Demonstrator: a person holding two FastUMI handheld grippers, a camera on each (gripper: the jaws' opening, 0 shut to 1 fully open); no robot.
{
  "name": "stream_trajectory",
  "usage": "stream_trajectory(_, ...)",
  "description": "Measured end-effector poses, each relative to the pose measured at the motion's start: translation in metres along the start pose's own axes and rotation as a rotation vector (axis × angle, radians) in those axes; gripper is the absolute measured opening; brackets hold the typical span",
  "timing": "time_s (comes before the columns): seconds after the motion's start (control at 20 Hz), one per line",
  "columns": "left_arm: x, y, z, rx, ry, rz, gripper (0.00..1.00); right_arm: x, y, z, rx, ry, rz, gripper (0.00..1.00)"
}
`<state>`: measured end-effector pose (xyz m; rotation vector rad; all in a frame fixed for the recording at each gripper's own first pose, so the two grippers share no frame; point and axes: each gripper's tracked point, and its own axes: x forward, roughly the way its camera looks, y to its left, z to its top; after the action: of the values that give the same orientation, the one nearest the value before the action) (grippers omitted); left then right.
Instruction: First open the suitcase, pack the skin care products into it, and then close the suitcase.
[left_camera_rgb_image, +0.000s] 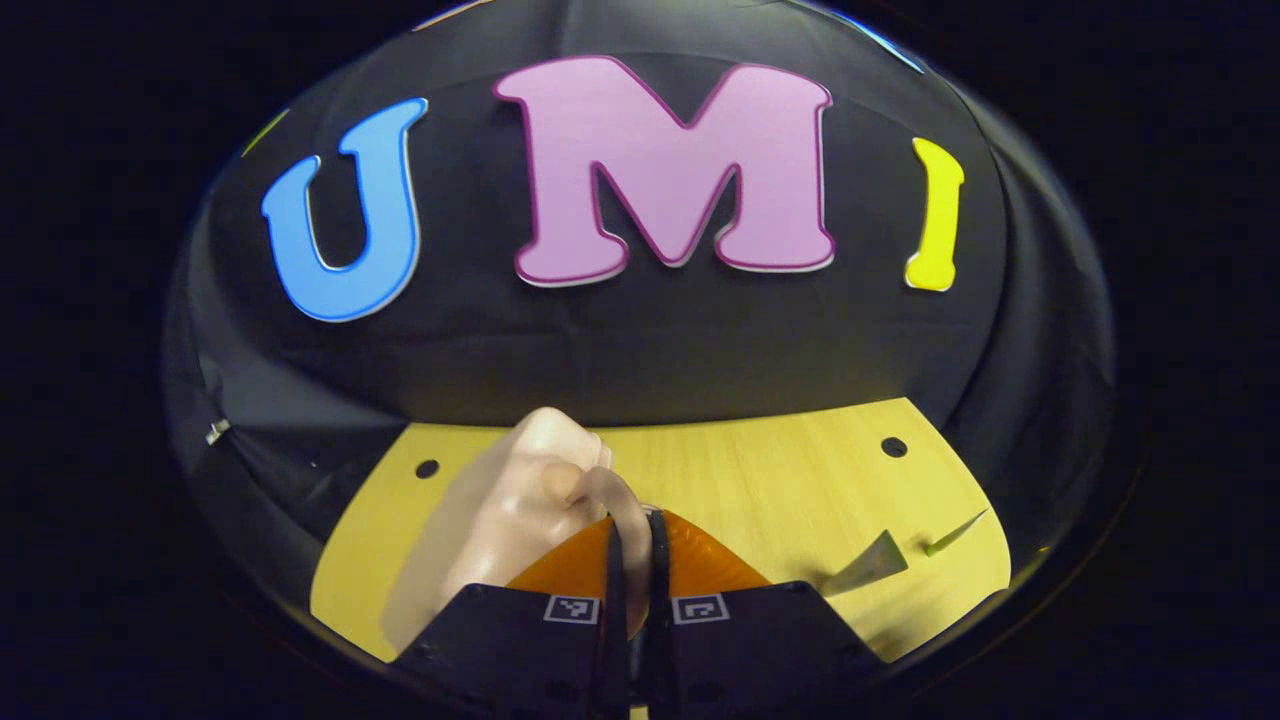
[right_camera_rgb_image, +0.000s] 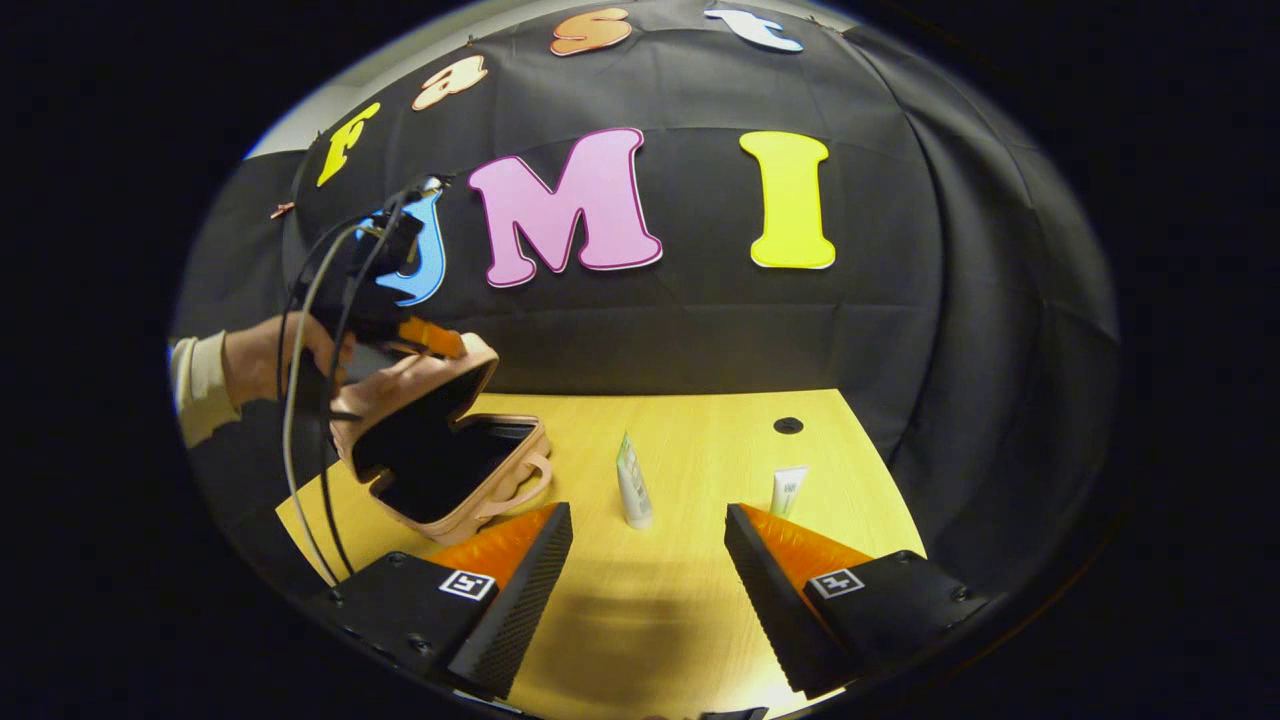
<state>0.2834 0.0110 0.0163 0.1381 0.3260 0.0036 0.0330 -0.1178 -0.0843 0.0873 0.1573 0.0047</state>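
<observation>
Pink suitcase (right_camera_rgb_image: 440, 455) open, dark interior

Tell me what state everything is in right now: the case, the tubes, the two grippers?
Suitcase: half open, lid raised and tilted.
Left gripper: shut on the lid's edge.
Right gripper: open, holding nothing.
Near tube: on the table, unpacked.
Far tube: on the table, unpacked.

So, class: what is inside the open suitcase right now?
The suitcase stands part open, its lid held up by the left tool. What shows of its interior is dark and looks bare; the lid hides part. Two tubes lie on the table.
</observation>
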Motion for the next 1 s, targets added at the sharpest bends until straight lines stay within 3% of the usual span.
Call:
stream_trajectory(0.2,-0.019,0.13,0.035,0.046,-0.077,0.129,0.12,0.006,0.013,0.004,-0.017,0.0,-0.026,0.98)
stream_trajectory(0.45,0.005,0.268,0.009,0.021,-0.077,0.184,0.1,0.014,0.033,-0.002,-0.058,0.024,-0.122,0.98)
stream_trajectory(0.75,0.079,0.392,-0.079,-0.137,-0.003,0.161,0.11,0.027,0.063,-0.024,-0.028,0.069,-0.22,0.98)
stream_trajectory(0.9,0.114,0.423,-0.137,-0.283,0.083,0.151,0.11,0.035,0.078,-0.028,-0.06,0.055,-0.239,0.98)
stream_trajectory(1.0,0.135,0.43,-0.17,-0.328,0.136,0.144,0.11,0.038,0.077,-0.033,-0.069,0.072,-0.256,0.98)
